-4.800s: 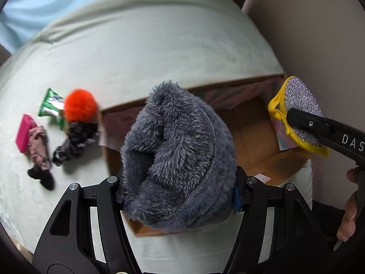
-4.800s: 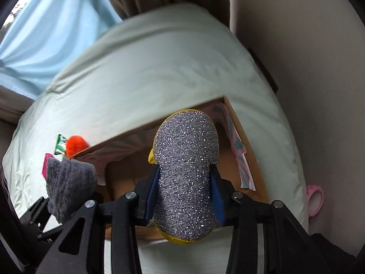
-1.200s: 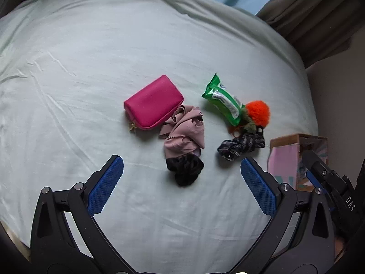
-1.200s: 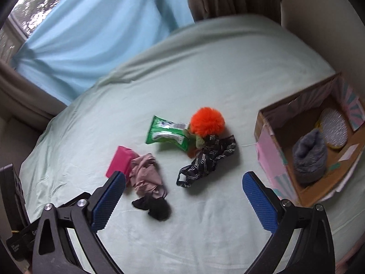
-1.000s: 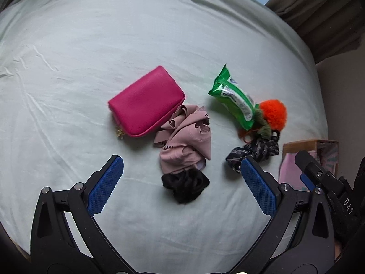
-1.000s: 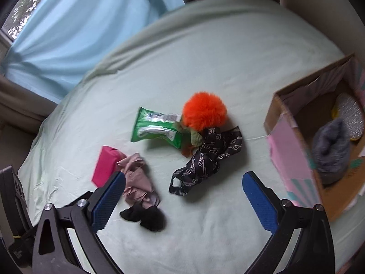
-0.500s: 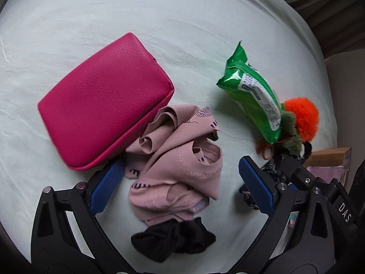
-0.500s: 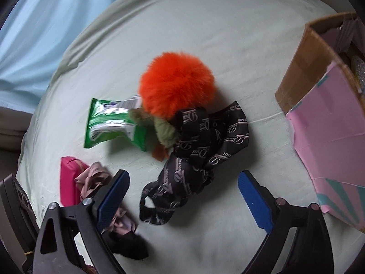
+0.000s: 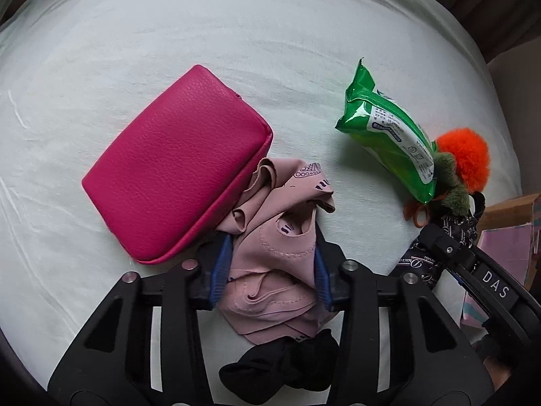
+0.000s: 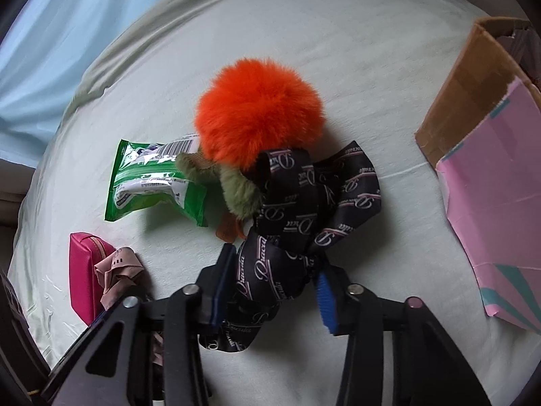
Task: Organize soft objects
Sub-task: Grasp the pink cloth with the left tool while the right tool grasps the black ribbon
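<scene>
My left gripper (image 9: pixel 270 274) is shut on a crumpled pink cloth (image 9: pixel 280 243) that lies on the pale green bed sheet (image 9: pixel 203 27), against a magenta pouch (image 9: pixel 175 179). A black scrunchie (image 9: pixel 280 365) lies just below the cloth. My right gripper (image 10: pixel 274 287) is shut on a black printed scarf (image 10: pixel 304 209) on the sheet, in front of an orange pompom (image 10: pixel 260 111). The right gripper also shows in the left wrist view (image 9: pixel 449 250).
A green wipes pack (image 9: pixel 389 132) lies beside the pompom (image 9: pixel 463 155), also seen in the right wrist view (image 10: pixel 155 179). A cardboard box with pink sides (image 10: pixel 490 155) stands to the right. A blue curtain (image 10: pixel 50 34) hangs beyond the bed.
Both grippers dropped the grey fluffy item and glittery item in the box, moved left and down to the pile, and closed: left on the pink cloth, right on the black scarf.
</scene>
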`<control>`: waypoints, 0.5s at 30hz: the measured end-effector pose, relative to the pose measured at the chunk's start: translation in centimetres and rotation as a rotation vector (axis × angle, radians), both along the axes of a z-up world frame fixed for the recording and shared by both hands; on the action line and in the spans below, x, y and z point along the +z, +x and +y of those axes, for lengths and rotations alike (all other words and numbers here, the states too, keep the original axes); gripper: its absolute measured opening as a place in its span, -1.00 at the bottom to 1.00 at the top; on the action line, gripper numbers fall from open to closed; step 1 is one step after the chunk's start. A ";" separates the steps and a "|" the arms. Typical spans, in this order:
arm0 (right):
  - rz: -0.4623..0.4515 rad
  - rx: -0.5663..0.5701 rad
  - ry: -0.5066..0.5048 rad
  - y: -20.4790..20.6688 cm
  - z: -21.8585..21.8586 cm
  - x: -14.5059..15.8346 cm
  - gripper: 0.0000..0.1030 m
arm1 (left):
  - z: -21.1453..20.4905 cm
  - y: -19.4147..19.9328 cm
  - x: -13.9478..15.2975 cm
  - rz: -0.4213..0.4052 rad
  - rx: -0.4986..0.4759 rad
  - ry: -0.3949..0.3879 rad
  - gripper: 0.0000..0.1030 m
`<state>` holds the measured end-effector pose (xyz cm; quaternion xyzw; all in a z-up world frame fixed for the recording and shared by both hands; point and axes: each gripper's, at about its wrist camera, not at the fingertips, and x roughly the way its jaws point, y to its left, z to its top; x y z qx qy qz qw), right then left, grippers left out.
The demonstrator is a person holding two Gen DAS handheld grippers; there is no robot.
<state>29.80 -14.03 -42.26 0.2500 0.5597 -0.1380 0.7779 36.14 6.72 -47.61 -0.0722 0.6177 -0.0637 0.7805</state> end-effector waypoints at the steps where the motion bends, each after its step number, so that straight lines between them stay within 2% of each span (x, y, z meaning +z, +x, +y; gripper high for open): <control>1: -0.005 0.000 -0.001 -0.2 0.0 0.2 -0.29 | 0.0 -0.1 0.2 -0.005 -0.007 0.000 -0.33; 7: -0.032 -0.001 -0.010 -1.3 0.5 1.4 -0.31 | -0.6 -1.1 2.0 -0.031 -0.028 -0.011 -0.39; 10: -0.053 0.003 -0.013 -2.1 0.5 2.7 -0.31 | 0.3 -2.0 3.5 -0.051 -0.027 -0.022 -0.39; 15: -0.101 0.025 -0.021 -3.7 0.5 6.1 -0.31 | 1.1 -3.7 8.0 -0.101 -0.024 -0.038 -0.39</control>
